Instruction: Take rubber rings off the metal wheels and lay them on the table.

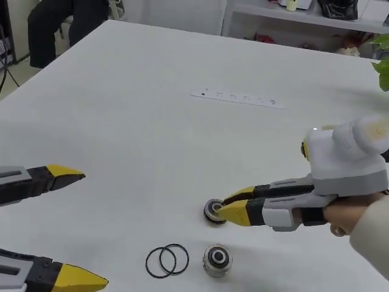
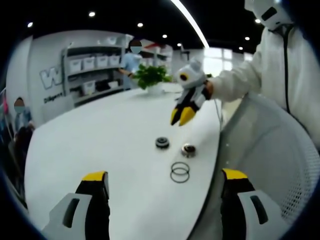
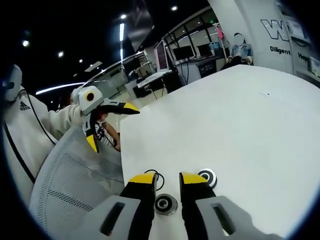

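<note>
Two metal wheels lie near the table's front edge. One wheel (image 1: 214, 212) (image 2: 162, 142) (image 3: 207, 176) has a dark rubber rim. The other wheel (image 1: 217, 260) (image 2: 188, 149) (image 3: 165, 204) looks bare and silver. Two loose black rubber rings (image 1: 167, 260) (image 2: 180, 171) lie overlapping just left of the bare wheel. My right gripper (image 1: 236, 204) (image 3: 167, 178) (image 2: 180, 116) hovers above the table by the dark-rimmed wheel, jaws a narrow gap apart with nothing between them. My left gripper (image 1: 76, 226) (image 2: 165, 175) (image 3: 112, 126) is held wide open at the left, away from the wheels.
A white power strip (image 1: 237, 97) lies across the middle of the table. A potted plant (image 2: 152, 75) stands at the far right end. A white mesh chair (image 2: 265, 150) (image 3: 75, 185) is close to the near edge. Someone sits beyond the far left corner (image 1: 55, 24).
</note>
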`<state>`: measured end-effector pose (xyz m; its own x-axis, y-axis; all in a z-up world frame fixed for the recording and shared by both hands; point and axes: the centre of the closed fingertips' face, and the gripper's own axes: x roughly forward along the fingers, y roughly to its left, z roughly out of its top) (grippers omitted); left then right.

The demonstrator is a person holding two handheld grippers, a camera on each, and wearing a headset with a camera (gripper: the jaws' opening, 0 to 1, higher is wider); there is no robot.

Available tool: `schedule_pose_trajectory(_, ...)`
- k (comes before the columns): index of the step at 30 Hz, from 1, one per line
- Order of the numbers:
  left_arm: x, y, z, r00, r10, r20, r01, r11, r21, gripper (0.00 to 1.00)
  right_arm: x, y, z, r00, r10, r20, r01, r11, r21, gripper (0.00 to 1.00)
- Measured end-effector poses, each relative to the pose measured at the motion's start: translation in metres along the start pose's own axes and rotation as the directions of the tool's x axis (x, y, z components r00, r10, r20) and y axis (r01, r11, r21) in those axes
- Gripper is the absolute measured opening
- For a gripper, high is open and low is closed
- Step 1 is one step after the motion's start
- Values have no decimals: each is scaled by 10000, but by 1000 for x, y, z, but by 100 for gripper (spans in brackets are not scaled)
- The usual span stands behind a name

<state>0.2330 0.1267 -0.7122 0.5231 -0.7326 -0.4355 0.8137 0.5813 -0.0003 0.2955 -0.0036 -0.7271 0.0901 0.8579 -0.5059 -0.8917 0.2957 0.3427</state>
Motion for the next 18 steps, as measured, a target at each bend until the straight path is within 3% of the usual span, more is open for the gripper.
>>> schedule_pose_trajectory(18, 3, 9, 21, 10000, -40, 16, 40, 9990, 443, 93, -30, -19, 0, 9971, -663, 374, 666, 9977, -80, 18)
